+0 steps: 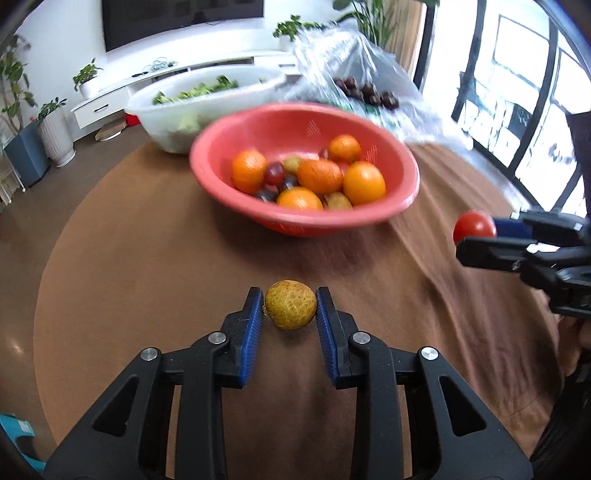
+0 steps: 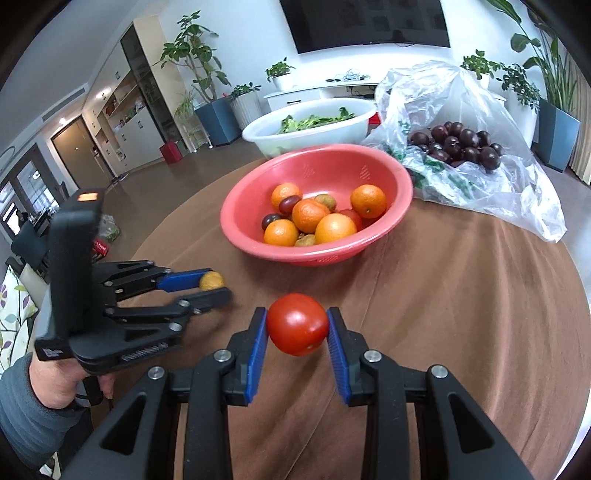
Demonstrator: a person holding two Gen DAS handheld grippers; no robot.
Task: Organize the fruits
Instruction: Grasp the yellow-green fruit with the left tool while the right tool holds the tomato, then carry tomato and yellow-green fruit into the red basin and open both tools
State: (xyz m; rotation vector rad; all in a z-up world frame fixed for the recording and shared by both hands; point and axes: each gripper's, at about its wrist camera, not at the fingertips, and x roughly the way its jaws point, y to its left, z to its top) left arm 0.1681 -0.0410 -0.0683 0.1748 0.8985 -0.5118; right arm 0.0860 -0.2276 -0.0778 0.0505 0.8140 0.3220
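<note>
While the left tool pinches a speckled yellow fruit and the right tool clamps a red tomato above the brown worktop, a red bowl of oranges sits ahead, with a white basin of greens and a plastic bag of dark plums beyond.

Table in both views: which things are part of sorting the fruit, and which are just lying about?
Job:
- tomato in the right claw
- yellow fruit in the left claw
- red bowl of oranges

Lying about:
- white bowl of greens
- plastic bag
- television
</note>
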